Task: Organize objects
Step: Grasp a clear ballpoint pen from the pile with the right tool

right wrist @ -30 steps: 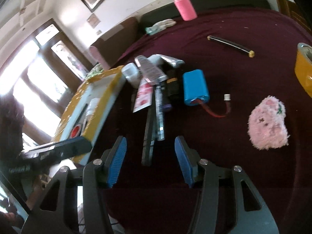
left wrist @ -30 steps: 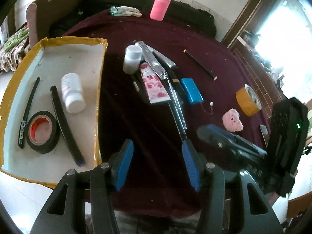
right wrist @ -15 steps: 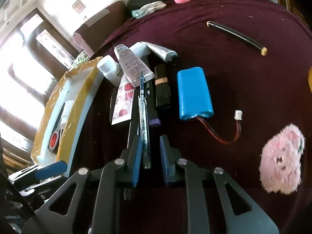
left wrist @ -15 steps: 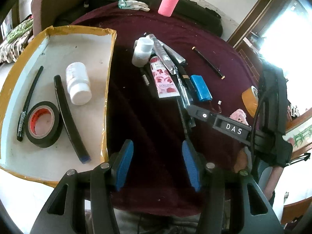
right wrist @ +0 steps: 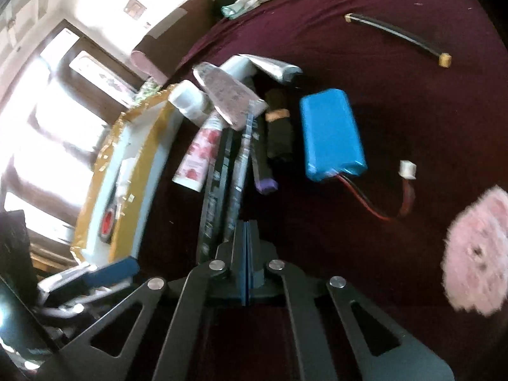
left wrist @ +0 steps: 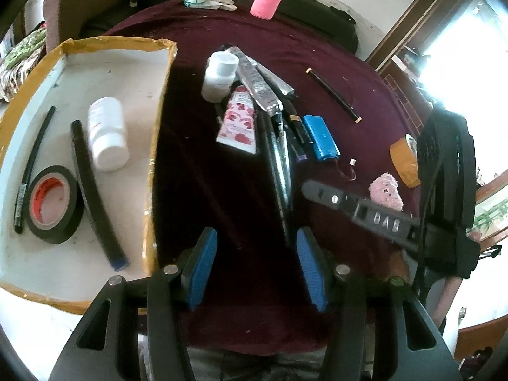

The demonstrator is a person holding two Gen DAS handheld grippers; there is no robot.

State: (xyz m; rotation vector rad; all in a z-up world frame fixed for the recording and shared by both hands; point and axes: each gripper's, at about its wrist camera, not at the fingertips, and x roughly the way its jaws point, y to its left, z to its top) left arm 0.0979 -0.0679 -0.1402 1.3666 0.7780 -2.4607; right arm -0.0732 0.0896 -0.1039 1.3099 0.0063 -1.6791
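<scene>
Right claw is seen clenched on the thin pen's near tip amid the counter's central pile, left claw released; so slight a pinch could be lost in lifting.

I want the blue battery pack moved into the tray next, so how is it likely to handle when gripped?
The blue battery pack looks like a stiff, rounded block, so it probably holds shape under the pads. Its glossy wrap may be slippery. The thin red lead with white plug trails loose and will likely dangle or snag.
</scene>
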